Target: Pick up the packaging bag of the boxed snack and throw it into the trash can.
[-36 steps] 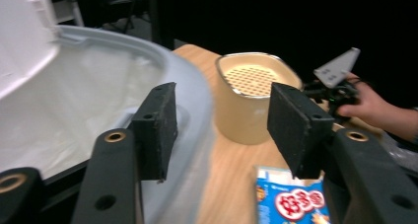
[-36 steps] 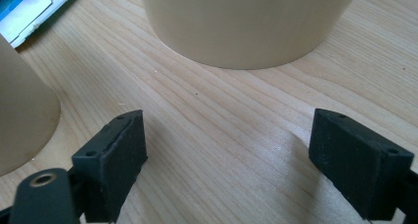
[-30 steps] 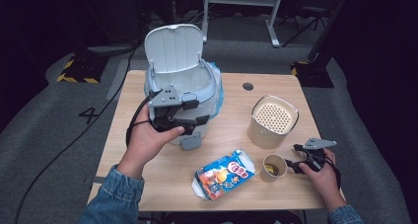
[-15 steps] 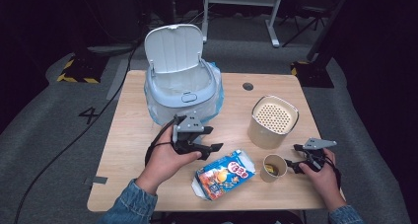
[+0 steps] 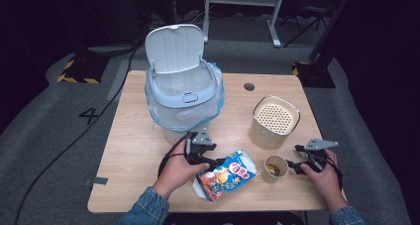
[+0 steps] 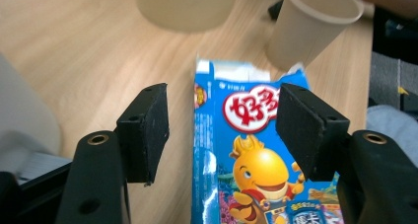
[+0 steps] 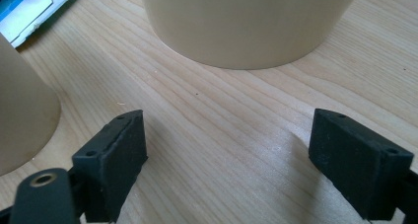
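1. The left gripper (image 5: 214,161) hung low at the left end of the blue snack box (image 5: 227,175), which lay flat on the wooden table (image 5: 133,150) near the front edge, between the two hands.
2. In the left gripper view the box (image 6: 246,160) sat between the two black jaws. They had just been opening a little wider, and the pads stood clear of the cardboard on both sides, so nothing was gripped yet.
3. The right gripper (image 5: 296,166) rested at the near right of the table, just right of the small paper cup (image 5: 275,168). Its jaws stood wide apart over bare wood, holding nothing.
4. Judged from this, the work was clearing rubbish into the bin (image 5: 182,93), and it looked to be at an early stage: the box, the cup and the beige canister (image 5: 274,122) with its perforated top all sat on the table.
5. The bin stood at the far left with its lid (image 5: 174,47) flipped up and a blue liner around it, ready to receive things.
6. Left to do: close on the box, lift it and carry it to the bin.
7. The tabletop was pale wood with a dark round grommet (image 5: 249,86) at its far edge.
8. The room around was dim, with grey carpet (image 5: 49,131), a cable on the floor, yellow-black tape (image 5: 74,78) at the far left and a desk frame (image 5: 242,7) behind.
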`<state>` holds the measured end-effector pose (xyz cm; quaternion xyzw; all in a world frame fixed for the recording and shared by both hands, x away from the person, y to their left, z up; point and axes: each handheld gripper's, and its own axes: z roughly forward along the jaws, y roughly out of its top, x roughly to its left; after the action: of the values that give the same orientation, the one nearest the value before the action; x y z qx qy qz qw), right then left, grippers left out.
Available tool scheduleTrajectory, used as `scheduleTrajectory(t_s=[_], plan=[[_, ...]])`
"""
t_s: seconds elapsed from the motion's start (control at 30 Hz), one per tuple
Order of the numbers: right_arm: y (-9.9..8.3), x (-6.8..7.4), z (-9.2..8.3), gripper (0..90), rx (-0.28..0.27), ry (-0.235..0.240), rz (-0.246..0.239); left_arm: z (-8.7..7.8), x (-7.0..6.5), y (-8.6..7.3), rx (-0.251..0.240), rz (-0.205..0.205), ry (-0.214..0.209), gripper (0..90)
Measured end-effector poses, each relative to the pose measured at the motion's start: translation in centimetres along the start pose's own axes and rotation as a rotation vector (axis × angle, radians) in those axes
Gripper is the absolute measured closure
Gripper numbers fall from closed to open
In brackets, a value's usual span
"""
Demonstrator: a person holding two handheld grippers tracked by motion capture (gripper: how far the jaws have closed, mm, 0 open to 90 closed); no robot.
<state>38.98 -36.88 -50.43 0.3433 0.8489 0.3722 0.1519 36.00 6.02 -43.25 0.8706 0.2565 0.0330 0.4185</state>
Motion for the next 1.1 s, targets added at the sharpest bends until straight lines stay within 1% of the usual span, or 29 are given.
scheduleTrajectory(t_s=[0.07,0.1,0.17,0.23,0.3,0.37,0.43,0.5,0.63,0.7,0.73,0.8,0.83,0.87,0.9,0.93,1.0,1.03,1.07,1.1], plan=[[0.0,0.0,0.0,14.7,0.000,0.000,0.000,0.9,0.1,-0.3,0.027,-0.005,0.002,37.9],[0.0,0.0,0.0,14.8,0.000,0.001,0.000,1.2,0.2,-0.4,0.040,0.000,0.003,38.0],[0.0,0.0,0.0,14.8,0.000,0.000,-0.001,2.0,0.4,-0.7,0.069,-0.008,0.001,38.0],[0.0,0.0,0.0,14.9,0.000,-0.001,-0.001,2.7,0.6,-1.0,0.090,-0.024,-0.007,38.0],[0.0,0.0,0.0,14.9,0.000,-0.001,-0.002,3.2,0.7,-1.3,0.132,-0.034,-0.016,38.0],[0.0,0.0,0.0,14.9,0.000,-0.001,-0.002,3.7,0.7,-1.4,0.176,-0.037,-0.013,38.0],[0.0,0.0,0.0,14.9,0.000,-0.001,-0.001,4.1,0.9,-1.6,0.203,-0.030,-0.007,38.1],[0.0,0.0,0.0,14.9,0.000,-0.002,-0.002,4.4,1.0,-1.7,0.217,-0.044,-0.021,37.3],[0.0,0.0,0.0,14.9,0.000,-0.001,-0.002,4.7,1.2,-1.8,0.240,-0.093,-0.039,37.7],[0.0,0.0,0.0,14.9,0.000,-0.001,-0.001,5.0,1.3,-1.9,0.253,-0.119,-0.059,39.1],[0.0,0.0,0.0,14.9,0.000,-0.001,-0.001,5.0,1.3,-1.9,0.252,-0.118,-0.062,41.0],[0.0,0.0,0.0,14.9,0.000,-0.001,-0.001,5.0,1.3,-1.8,0.258,-0.130,-0.075,50.4],[0.0,0.0,0.0,14.9,-0.001,-0.001,-0.001,5.0,1.2,-1.8,0.260,-0.124,-0.058,51.8],[0.0,0.0,0.0,14.9,-0.001,-0.001,-0.002,4.9,1.3,-1.8,0.269,-0.110,-0.039,58.6],[0.0,0.0,0.0,14.9,0.000,-0.001,-0.001,4.9,1.4,-1.8,0.280,-0.107,-0.031,65.0],[0.0,0.0,0.0,14.9,0.000,-0.001,-0.001,4.9,1.5,-1.8,0.283,-0.102,-0.031,70.4],[0.0,0.0,0.0,14.9,0.000,-0.001,-0.002,4.9,1.5,-1.7,0.281,-0.096,-0.021,75.2],[0.0,0.0,0.0,14.9,0.000,-0.001,-0.001,4.7,1.6,-1.6,0.277,-0.085,-0.013,79.0],[0.0,0.0,0.0,14.9,0.000,-0.001,-0.002,4.5,1.7,-1.6,0.268,-0.085,-0.011,83.0],[0.0,0.0,0.0,14.9,0.000,-0.001,-0.001,4.4,1.7,-1.6,0.269,-0.096,-0.020,83.8]])
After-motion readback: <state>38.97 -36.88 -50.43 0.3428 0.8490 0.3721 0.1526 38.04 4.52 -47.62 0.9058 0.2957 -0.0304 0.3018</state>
